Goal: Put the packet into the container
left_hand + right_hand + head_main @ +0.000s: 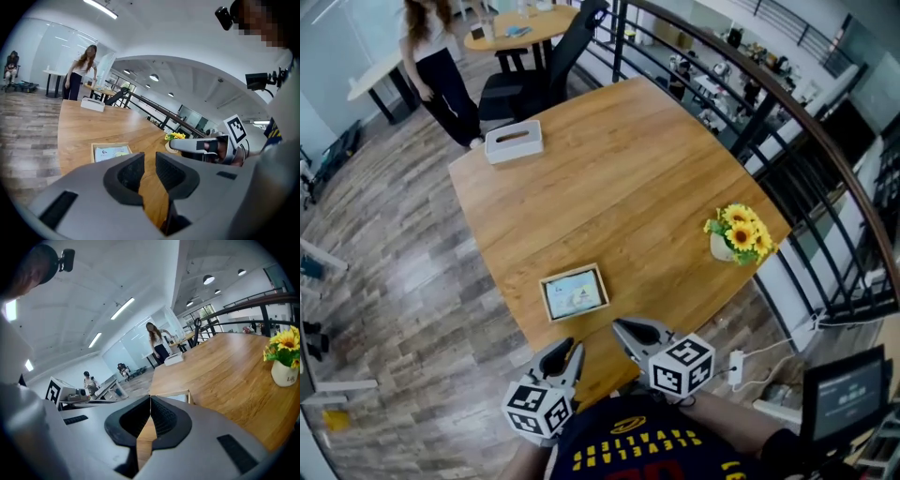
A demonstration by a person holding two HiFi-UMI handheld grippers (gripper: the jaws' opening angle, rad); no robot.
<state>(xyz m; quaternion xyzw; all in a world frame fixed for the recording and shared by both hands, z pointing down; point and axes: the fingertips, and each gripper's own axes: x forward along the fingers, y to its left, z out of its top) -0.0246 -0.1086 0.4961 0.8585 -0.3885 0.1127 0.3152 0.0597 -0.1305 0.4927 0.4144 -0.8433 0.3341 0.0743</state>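
Note:
A small wooden tray, the container [545,300], sits near the front edge of the wooden table [628,178]. A pale blue packet [576,293] lies flat inside it. Both grippers hover just short of the table's front edge, below the tray. My left gripper [572,349] is slightly ajar, with only a narrow gap and nothing between its tips. My right gripper [617,325] is shut and empty. In the left gripper view the container [92,152] and packet [111,152] lie beyond the left gripper [150,159]. In the right gripper view the right gripper [150,398] hides most of the container [189,397].
A white tissue box [514,142] lies at the table's far left corner. A vase of sunflowers [737,234] stands near the right edge. A black chair [539,80] and a standing person [431,56] are beyond the table. A dark railing [787,122] runs along the right.

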